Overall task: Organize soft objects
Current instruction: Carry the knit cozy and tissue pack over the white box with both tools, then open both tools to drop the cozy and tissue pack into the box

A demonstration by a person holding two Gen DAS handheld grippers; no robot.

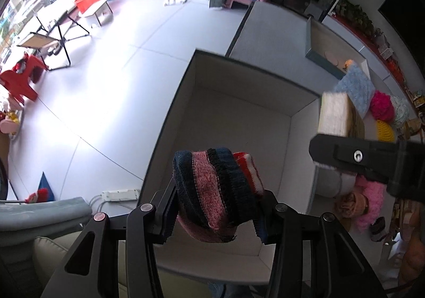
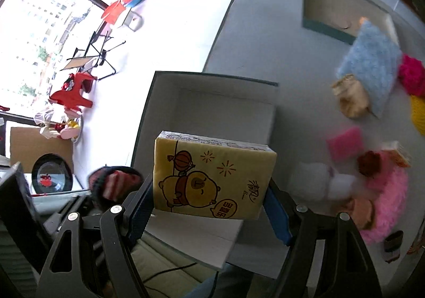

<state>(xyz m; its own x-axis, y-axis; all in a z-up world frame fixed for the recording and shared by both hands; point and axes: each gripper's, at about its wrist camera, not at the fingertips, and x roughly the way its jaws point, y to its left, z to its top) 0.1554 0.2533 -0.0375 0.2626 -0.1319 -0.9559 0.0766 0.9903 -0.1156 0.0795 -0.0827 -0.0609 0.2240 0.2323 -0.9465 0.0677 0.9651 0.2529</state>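
Note:
My left gripper (image 1: 216,205) is shut on a rolled knitted cloth with navy, pink and red stripes (image 1: 215,191), held over an empty white box with a dark rim (image 1: 239,101). My right gripper (image 2: 209,197) is shut on a yellow tissue pack with a cartoon bear (image 2: 212,178), held above the same box (image 2: 212,101). The tissue pack's end (image 1: 334,114) and the right gripper's body show at the right of the left wrist view. The striped cloth (image 2: 114,183) shows at the left of the right wrist view.
On the grey tabletop (image 2: 265,32) right of the box lie a blue pillow (image 2: 372,64), magenta and yellow knits, a pink sponge (image 2: 345,143), a fluffy pink item (image 2: 387,191) and white balls. A shallow tray (image 1: 326,45) stands at the back. Floor with chairs lies left.

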